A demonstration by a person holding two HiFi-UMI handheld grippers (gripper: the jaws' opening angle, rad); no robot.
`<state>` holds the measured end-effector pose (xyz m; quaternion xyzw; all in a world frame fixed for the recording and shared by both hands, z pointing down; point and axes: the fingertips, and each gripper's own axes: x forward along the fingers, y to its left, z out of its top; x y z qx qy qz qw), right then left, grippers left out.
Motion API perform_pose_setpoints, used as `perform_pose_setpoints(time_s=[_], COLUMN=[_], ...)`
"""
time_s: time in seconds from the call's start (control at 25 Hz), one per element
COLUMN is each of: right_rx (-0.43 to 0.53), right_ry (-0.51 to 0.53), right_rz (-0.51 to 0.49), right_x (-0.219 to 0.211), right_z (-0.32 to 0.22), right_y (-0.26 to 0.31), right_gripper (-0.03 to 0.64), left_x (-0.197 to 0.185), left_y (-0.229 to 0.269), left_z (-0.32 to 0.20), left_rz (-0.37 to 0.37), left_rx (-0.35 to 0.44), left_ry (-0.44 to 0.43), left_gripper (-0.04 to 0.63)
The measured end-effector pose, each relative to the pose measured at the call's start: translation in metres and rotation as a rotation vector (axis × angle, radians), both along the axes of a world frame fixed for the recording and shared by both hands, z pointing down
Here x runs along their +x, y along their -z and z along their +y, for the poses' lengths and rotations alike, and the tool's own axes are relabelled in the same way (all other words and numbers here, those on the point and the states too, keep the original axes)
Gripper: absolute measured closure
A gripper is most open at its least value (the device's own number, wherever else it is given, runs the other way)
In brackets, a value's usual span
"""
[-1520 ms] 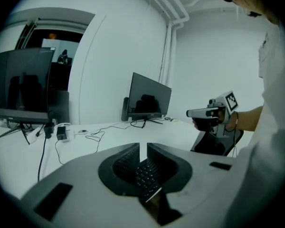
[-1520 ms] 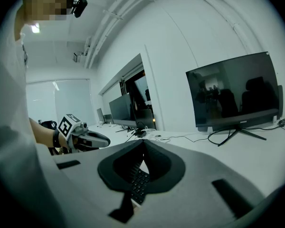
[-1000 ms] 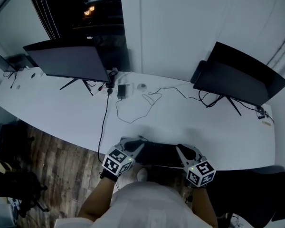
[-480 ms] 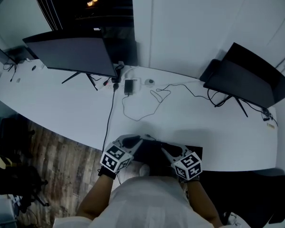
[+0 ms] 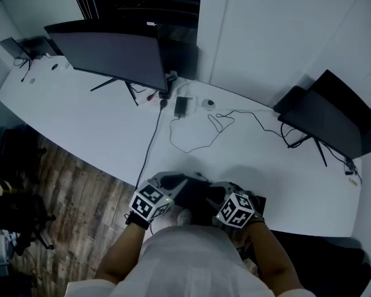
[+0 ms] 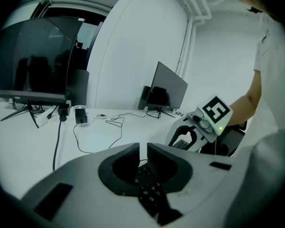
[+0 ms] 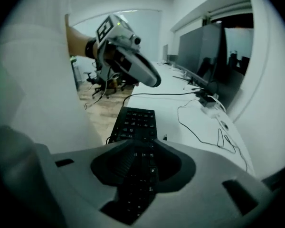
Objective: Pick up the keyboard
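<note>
A black keyboard lies flat along the near edge of the white desk. My left gripper hangs over its left end, jaws shut with only a thin slit and nothing pinched; keys show beneath them. My right gripper points steeply down over the keyboard's middle, close beside the left one. Its jaws are opening, and the keyboard runs under and between the spread fingers without the pads pressing it. The left gripper shows above the keyboard's far end in the right gripper view.
Two dark monitors stand on the desk, one at back left and one at right. A power adapter and loose cables lie mid-desk. Wooden floor and a chair lie to the left. My white shirt fills the bottom.
The right gripper has slid left along the keyboard toward the left gripper, dropped and rolled, so its marker cube faces differently. The left gripper has shifted only slightly.
</note>
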<state>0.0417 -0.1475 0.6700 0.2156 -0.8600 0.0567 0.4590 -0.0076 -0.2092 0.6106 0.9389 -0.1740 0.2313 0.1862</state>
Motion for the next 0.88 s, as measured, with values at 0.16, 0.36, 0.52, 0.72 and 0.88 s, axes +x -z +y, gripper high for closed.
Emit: perform_pose_setpoints(time_s=[0.16,0.36,0.52,0.72,0.88], right_rx=[0.015,0.066,0.095,0.098,0.081], right_ry=[0.265,0.546,0.728,0.893,1.028], right_rz=[0.167,0.344,0.446,0.513,0.548], right_x=[-0.007,-0.01,-0.013,-0.019,-0.024], right_z=[0.004,0.007,0.007,0.009,0.018], right_y=[-0.017,-0.038,-0.052,-0.06,-0.065], right_gripper=[0.474,0.448,0.43,0.426,0.426], left_x=[-0.006,-0.019,-0.03,-0.037,-0.04], left_y=[-0.001,-0.006,-0.01,-0.012,-0.011], left_z=[0.003,0.009,0.012,0.016,0.016], left_rz=[0.0,-0.005,-0.005,-0.005,-0.002], left_rx=[-0.016,-0.035,-0.046,-0.057,-0.056], left_ry=[0.031,0.072,0.112,0.141,0.154], left_gripper=[0.571,0.571,0.571,0.571,0.571])
